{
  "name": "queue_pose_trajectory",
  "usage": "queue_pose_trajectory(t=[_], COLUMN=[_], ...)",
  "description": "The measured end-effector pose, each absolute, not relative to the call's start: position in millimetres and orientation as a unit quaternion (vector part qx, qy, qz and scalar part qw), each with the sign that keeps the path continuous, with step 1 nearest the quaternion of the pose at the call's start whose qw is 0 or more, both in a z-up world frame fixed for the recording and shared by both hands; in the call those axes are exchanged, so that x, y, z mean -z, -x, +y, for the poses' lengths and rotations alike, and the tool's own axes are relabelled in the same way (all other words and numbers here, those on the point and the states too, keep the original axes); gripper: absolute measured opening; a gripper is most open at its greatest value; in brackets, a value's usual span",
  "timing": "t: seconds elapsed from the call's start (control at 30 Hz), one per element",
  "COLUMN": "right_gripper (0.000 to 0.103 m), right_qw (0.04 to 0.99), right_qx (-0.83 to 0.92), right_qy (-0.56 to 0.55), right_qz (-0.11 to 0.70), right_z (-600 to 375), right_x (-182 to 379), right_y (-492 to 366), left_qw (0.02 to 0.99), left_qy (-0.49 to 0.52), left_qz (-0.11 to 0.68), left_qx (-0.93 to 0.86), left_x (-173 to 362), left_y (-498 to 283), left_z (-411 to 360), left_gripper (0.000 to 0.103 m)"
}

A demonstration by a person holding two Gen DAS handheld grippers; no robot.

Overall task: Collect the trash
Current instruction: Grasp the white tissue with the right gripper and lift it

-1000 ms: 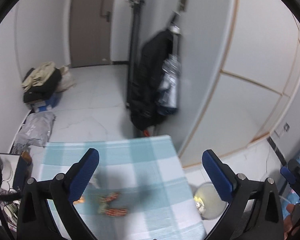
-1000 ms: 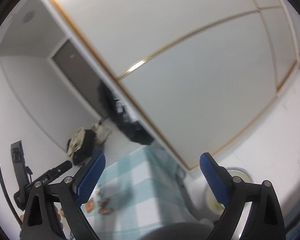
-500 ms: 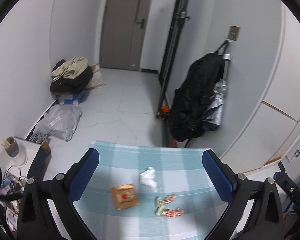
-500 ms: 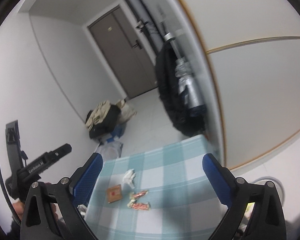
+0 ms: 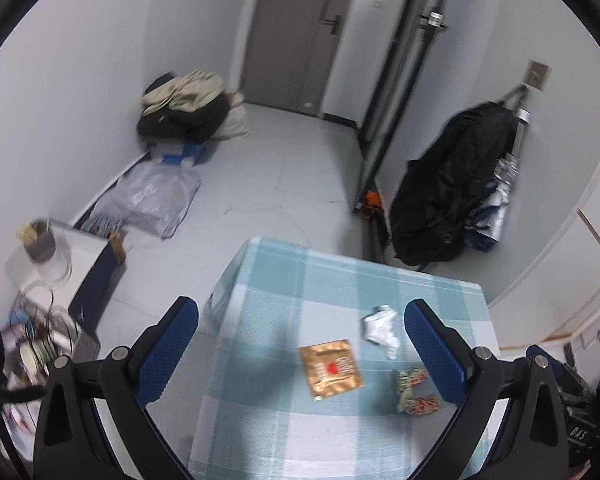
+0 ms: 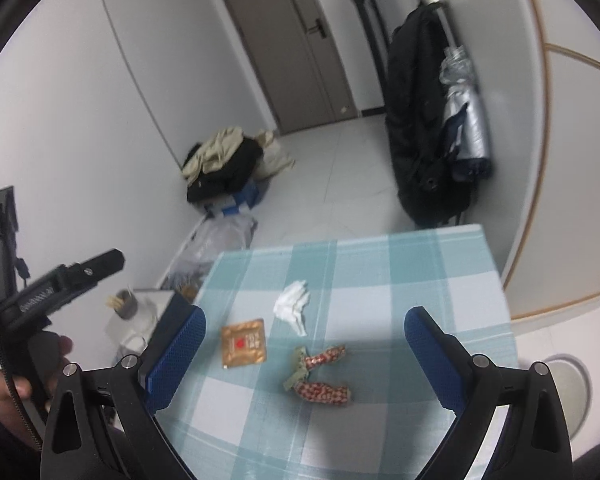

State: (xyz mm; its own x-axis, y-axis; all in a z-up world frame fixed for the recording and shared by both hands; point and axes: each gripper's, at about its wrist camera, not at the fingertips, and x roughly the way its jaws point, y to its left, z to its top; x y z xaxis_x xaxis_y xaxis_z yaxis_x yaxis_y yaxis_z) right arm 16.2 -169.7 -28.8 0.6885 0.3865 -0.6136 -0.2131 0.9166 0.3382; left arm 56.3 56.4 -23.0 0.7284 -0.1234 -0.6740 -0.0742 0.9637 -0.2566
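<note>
On the teal checked tablecloth (image 5: 284, 432) (image 6: 400, 280) lie three pieces of trash. A gold sachet with a red spot (image 5: 331, 368) (image 6: 244, 343) lies flat. A crumpled white tissue (image 5: 381, 330) (image 6: 293, 305) sits just beyond it. Two red patterned candy wrappers (image 5: 414, 392) (image 6: 320, 376) lie to the right. My left gripper (image 5: 302, 344) hovers open above the table, empty. My right gripper (image 6: 304, 350) is also open and empty, above the wrappers. The left gripper's body and the hand holding it (image 6: 28, 368) show at the left of the right wrist view.
A round bin (image 6: 568, 388) stands on the floor right of the table. A black coat (image 5: 448, 192) (image 6: 416, 120) and an umbrella (image 6: 466, 120) hang on the wall beyond. Clothes on a box (image 5: 184, 116) and a plastic bag (image 5: 152, 200) lie left. A low side table with a cup (image 5: 44, 240) stands left.
Both views have swung down and left from the wall panels to the table; the trash now lies between the fingers of each gripper. Both grippers stayed open.
</note>
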Motion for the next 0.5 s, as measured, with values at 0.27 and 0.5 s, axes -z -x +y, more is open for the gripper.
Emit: queue_pose_trajectory(t=[0.27,0.5], right_gripper=[0.1,0.1], right_qw=[0.899,0.867], right_qx=[-0.173,-0.254], right_qy=[-0.075,0.052], right_qz=[0.395,0.425], right_z=[-144.6,-113.8], right_x=[48.2,53.4], right_y=[-45.2,-95.7], left_qw=[0.905,0.888], left_qy=[0.176,0.214], left_qz=[0.387,0.406], left_qx=[0.022,0.024], left_x=[26.7,30.8], left_y=[-65.9,-77.2], left_z=[83.9,101.5], left_gripper=[0.101,0.101])
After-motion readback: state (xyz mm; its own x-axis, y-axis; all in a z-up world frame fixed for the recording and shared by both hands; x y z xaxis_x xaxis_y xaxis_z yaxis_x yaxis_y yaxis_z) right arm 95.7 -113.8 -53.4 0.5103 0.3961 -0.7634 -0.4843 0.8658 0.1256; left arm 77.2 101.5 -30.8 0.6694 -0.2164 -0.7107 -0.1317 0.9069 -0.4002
